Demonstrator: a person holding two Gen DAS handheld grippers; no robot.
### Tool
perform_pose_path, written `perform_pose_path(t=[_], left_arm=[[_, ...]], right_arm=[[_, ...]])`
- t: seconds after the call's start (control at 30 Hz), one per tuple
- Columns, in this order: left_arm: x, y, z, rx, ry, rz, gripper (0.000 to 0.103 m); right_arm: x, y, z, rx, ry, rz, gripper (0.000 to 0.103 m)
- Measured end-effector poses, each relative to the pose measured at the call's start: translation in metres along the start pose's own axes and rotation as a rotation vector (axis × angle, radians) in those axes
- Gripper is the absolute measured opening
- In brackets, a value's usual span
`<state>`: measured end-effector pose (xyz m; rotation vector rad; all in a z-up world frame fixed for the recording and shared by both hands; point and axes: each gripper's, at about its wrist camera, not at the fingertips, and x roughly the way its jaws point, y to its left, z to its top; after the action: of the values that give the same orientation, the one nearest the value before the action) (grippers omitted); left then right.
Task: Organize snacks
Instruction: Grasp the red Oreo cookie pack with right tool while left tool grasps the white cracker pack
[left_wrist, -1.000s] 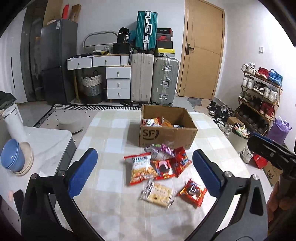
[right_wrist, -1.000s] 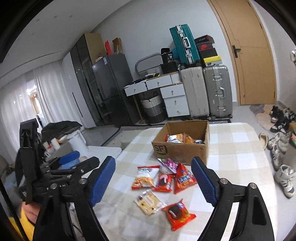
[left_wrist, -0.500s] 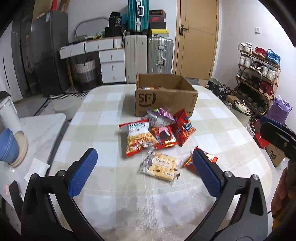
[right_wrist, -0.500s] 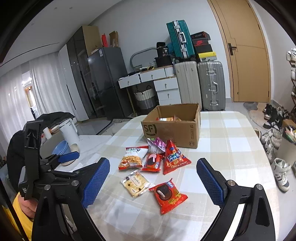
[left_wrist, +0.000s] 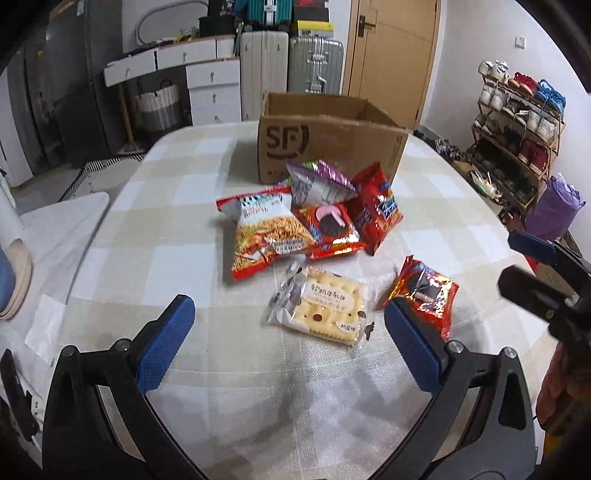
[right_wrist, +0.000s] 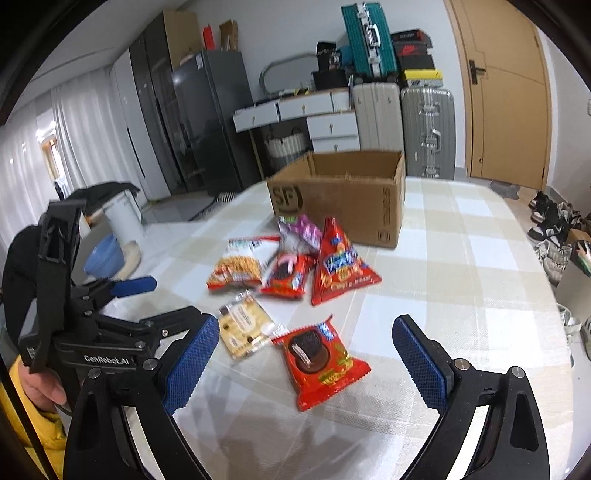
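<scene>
Several snack packs lie on the checked table (left_wrist: 155, 258) in front of an open cardboard box (left_wrist: 325, 144). A cracker pack (left_wrist: 321, 306) and a red cookie pack (left_wrist: 424, 291) lie nearest. Behind them are a noodle snack bag (left_wrist: 266, 229), a red cookie bag (left_wrist: 328, 229), a red triangular bag (left_wrist: 376, 206) and a purple bag (left_wrist: 317, 181). My left gripper (left_wrist: 291, 343) is open and empty, low over the table before the cracker pack. My right gripper (right_wrist: 306, 365) is open and empty, its fingers either side of the red cookie pack (right_wrist: 317, 358), above it.
A side table with a blue bowl (right_wrist: 105, 254) stands left. Suitcases (right_wrist: 424, 129), drawers and a fridge (right_wrist: 207, 122) line the back wall. A shoe rack (left_wrist: 517, 129) and purple bag (left_wrist: 554, 206) stand right. The left gripper's body (right_wrist: 85, 325) is close beside my right gripper.
Both grippers have moved forward and down towards the snacks. The packs now look larger and closer. Both stay open and empty.
</scene>
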<state>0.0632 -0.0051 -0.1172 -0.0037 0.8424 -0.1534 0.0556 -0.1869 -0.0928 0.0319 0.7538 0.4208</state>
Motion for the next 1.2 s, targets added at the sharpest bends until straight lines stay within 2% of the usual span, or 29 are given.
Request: perform_pose_path(t=[0.33,0.53,0.67,0.73,0.83,0.87,1.2], left_arm=[[0.049,0.002,-0.001,-0.004,0.07,-0.029,0.103],[0.064,0.007,-0.005,-0.023,0.103,-0.045,0.103],[0.076,0.011,-0.006,-0.042,0.124,-0.053,0.103],[0.078,0.012,-0.006,-0.044,0.126,-0.057,0.103],[0.082,0.013,-0.005,-0.05,0.129,-0.061,0.103],[0.084,0.013,-0.004,-0.052,0.132,-0.063,0.103],[0.082,0.01,-0.008,-0.032,0.127,-0.054,0.103]], right_arm=[[0.06,-0.004,-0.013,-0.074,0.14,-0.022,0.096],[0.079,-0.002,-0.016,-0.1,0.192,-0.009,0.091],[0.093,0.0,-0.02,-0.128,0.24,-0.039,0.069],[0.092,-0.002,-0.019,-0.121,0.23,-0.023,0.057],[0.092,-0.004,-0.019,-0.115,0.228,-0.02,0.052],[0.092,-0.005,-0.019,-0.108,0.224,-0.013,0.047],[0.078,-0.02,-0.017,-0.026,0.164,0.009,0.044]])
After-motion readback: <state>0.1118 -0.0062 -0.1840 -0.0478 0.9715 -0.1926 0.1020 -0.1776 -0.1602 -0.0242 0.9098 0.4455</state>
